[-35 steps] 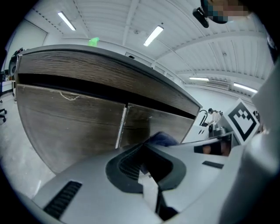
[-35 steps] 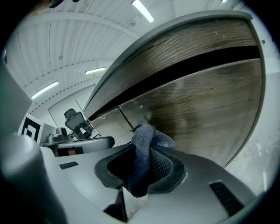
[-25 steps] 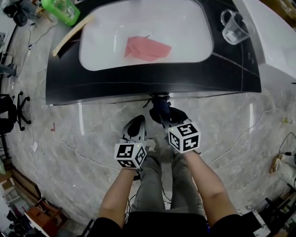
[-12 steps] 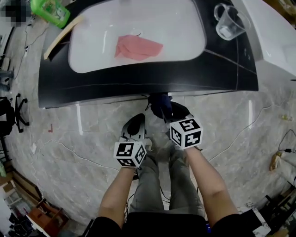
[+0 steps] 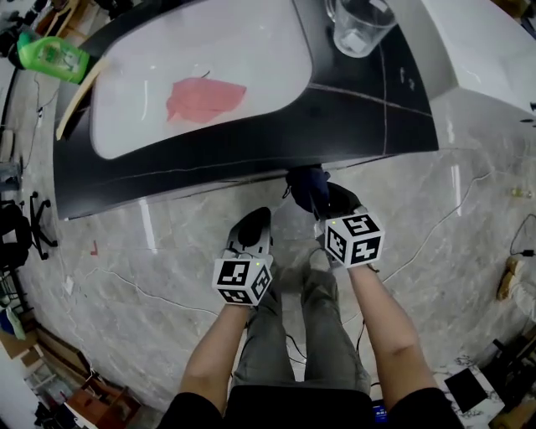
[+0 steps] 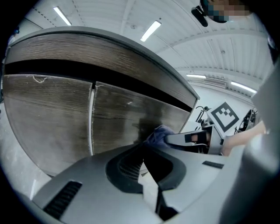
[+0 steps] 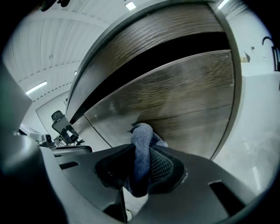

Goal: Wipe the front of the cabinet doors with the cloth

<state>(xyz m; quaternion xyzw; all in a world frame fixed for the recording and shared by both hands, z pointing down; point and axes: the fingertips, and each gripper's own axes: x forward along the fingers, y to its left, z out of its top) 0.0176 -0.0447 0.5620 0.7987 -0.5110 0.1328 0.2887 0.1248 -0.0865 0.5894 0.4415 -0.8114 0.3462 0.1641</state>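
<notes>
Green bottle [image 5: 52, 55] far up-left of the left gripper, on the black countertop [image 5: 352, 109]. A wooden stick [image 5: 79, 96] lies just beside the bottle.

Pink cloth [image 5: 205, 99] lies in the white sink basin [image 5: 276, 59], ahead of and left of the left gripper, well apart from both grippers.

Left gripper [image 5: 255, 219] hangs over the marble floor [image 5: 167, 243], in front of the cabinet and not touching it. In its own view the jaws meet at the tips with nothing between them, so the left gripper [image 6: 142, 151] is closed and empty. It faces the wood-grain cabinet doors [image 6: 52, 118], roughly in line with the vertical seam between the two doors.

Right gripper [image 5: 322, 194] is just right of the left one and closer to the cabinet, tucked under the counter edge. Its jaws are clamped on a blue cloth [image 5: 306, 180]. In the right gripper view the cloth [image 7: 142, 135] stands bunched up out of the closed right gripper [image 7: 141, 153], and its top end looks pressed against the door front [image 7: 188, 100]. The left gripper view shows the same cloth [image 6: 158, 132] against the right-hand door.

Clear measuring cup [image 5: 358, 21] sits on the counter, ahead of the right gripper and slightly right, well apart.
</notes>
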